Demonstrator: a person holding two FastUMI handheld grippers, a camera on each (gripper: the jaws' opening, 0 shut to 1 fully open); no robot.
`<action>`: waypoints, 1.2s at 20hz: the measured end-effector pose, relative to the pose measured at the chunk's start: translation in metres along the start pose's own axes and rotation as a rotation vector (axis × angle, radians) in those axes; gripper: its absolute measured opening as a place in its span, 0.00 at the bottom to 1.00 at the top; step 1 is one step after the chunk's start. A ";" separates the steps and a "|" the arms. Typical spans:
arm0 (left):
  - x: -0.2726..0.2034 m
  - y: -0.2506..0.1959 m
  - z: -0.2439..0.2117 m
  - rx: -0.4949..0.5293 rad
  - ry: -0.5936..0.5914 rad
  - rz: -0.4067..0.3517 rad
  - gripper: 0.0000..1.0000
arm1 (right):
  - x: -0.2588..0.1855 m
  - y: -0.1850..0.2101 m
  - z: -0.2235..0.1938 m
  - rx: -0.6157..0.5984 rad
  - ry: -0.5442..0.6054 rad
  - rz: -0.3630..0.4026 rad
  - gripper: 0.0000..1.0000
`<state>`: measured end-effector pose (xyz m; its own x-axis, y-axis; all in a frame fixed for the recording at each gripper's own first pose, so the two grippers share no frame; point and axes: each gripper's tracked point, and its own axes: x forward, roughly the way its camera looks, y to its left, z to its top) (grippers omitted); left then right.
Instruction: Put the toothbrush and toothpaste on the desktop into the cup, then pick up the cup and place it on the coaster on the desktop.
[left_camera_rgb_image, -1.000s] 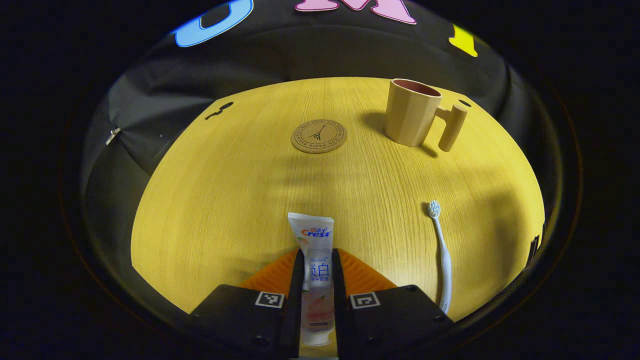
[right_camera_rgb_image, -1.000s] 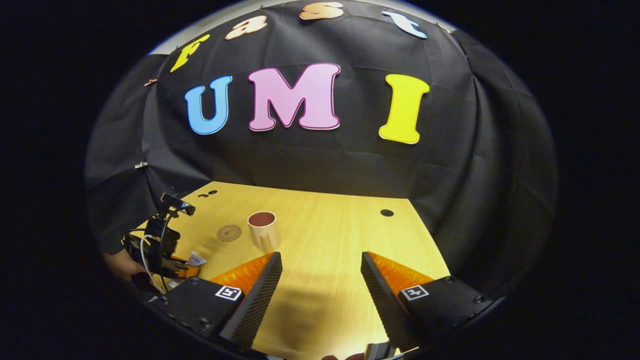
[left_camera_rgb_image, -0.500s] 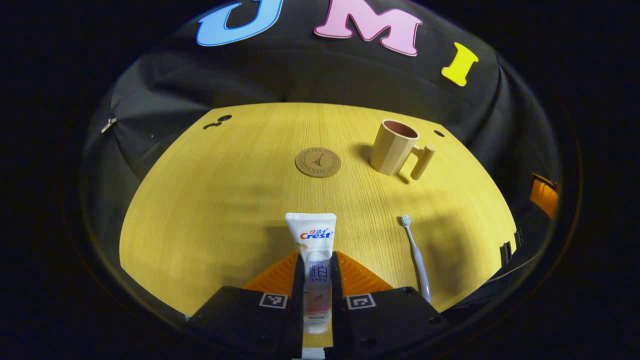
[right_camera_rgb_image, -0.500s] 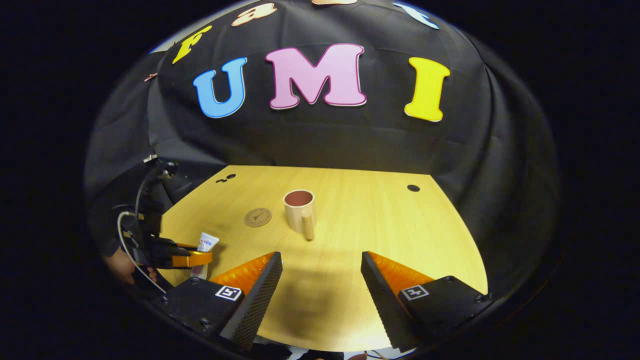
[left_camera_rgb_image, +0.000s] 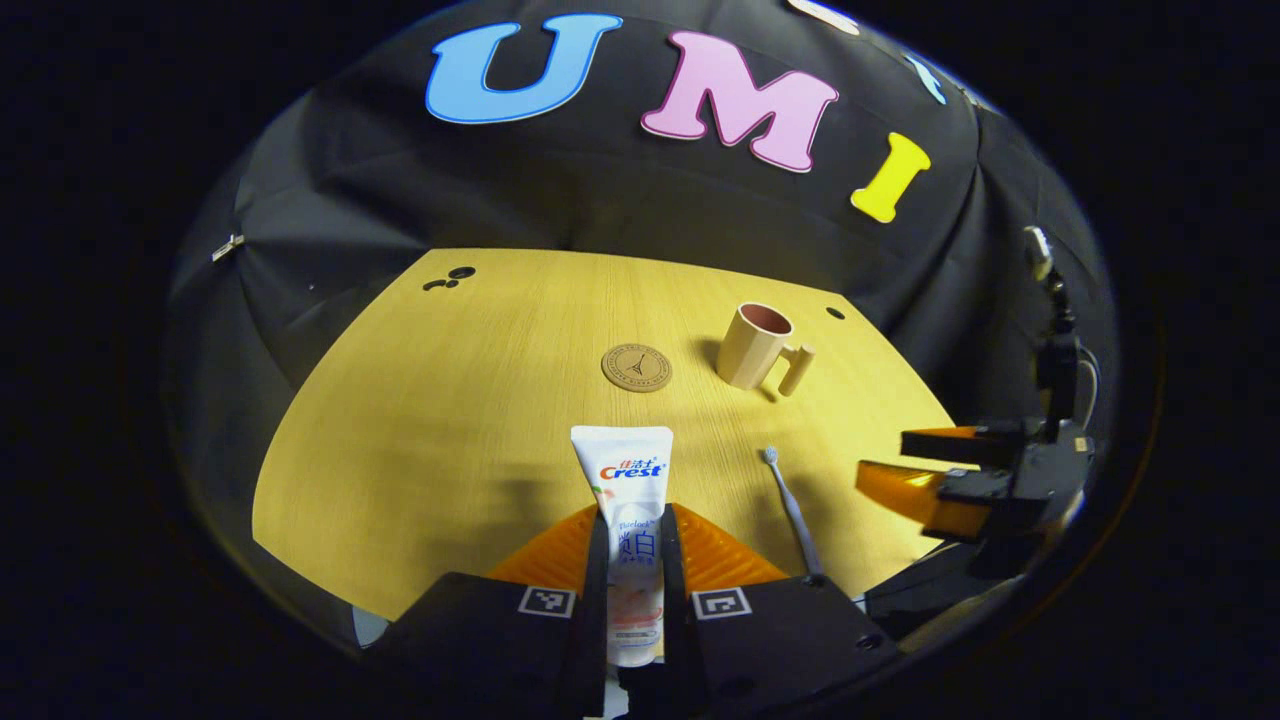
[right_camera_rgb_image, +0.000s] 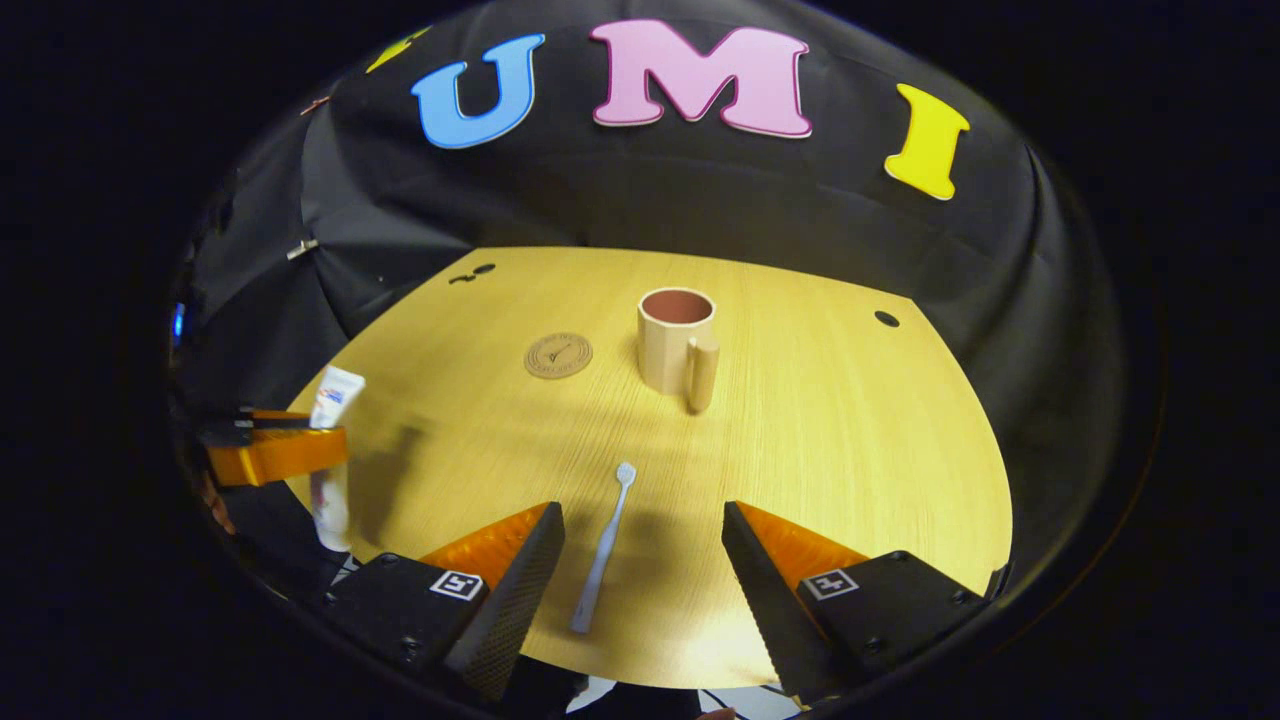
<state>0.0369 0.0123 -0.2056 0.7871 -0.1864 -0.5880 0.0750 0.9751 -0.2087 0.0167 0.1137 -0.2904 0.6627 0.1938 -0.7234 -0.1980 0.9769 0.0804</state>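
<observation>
My left gripper (left_camera_rgb_image: 630, 545) is shut on a white toothpaste tube (left_camera_rgb_image: 627, 500) and holds it above the yellow wooden desktop (left_camera_rgb_image: 450, 400). Seen from the right gripper view, that tube (right_camera_rgb_image: 330, 440) hangs in the left gripper (right_camera_rgb_image: 275, 450) at the far left. A white toothbrush (right_camera_rgb_image: 603, 545) lies on the desktop between the open fingers of my right gripper (right_camera_rgb_image: 640, 560); the left gripper view has the toothbrush (left_camera_rgb_image: 790, 505) just left of the right gripper (left_camera_rgb_image: 925, 470). The beige cup (right_camera_rgb_image: 676, 340) with a peg handle stands upright. Left of it lies the round brown coaster (right_camera_rgb_image: 558, 355).
Small dark holes mark the desktop at the back left (right_camera_rgb_image: 475, 273) and back right (right_camera_rgb_image: 886, 319). Black cloth closes off the booth behind the desktop. The near edge of the desktop (right_camera_rgb_image: 650, 670) runs just under my right gripper.
My left gripper lifted the toothpaste up and back, so the desktop looks farther off. My right gripper tilted down and moved in over the toothbrush, which now lies between its fingers.
</observation>
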 end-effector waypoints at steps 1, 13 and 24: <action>-0.005 0.002 0.000 -0.003 -0.003 -0.004 0.28 | 0.006 0.004 -0.005 -0.009 0.024 -0.003 0.98; -0.025 0.033 -0.029 0.006 0.030 -0.006 0.28 | 0.068 0.016 -0.060 0.006 0.273 -0.053 0.88; -0.029 0.051 -0.036 -0.007 0.045 0.017 0.28 | 0.081 0.027 -0.067 0.081 0.367 -0.045 0.49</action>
<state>-0.0042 0.0631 -0.2277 0.7598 -0.1755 -0.6260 0.0577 0.9773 -0.2040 0.0166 0.1494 -0.3926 0.3637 0.1198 -0.9238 -0.1069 0.9905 0.0864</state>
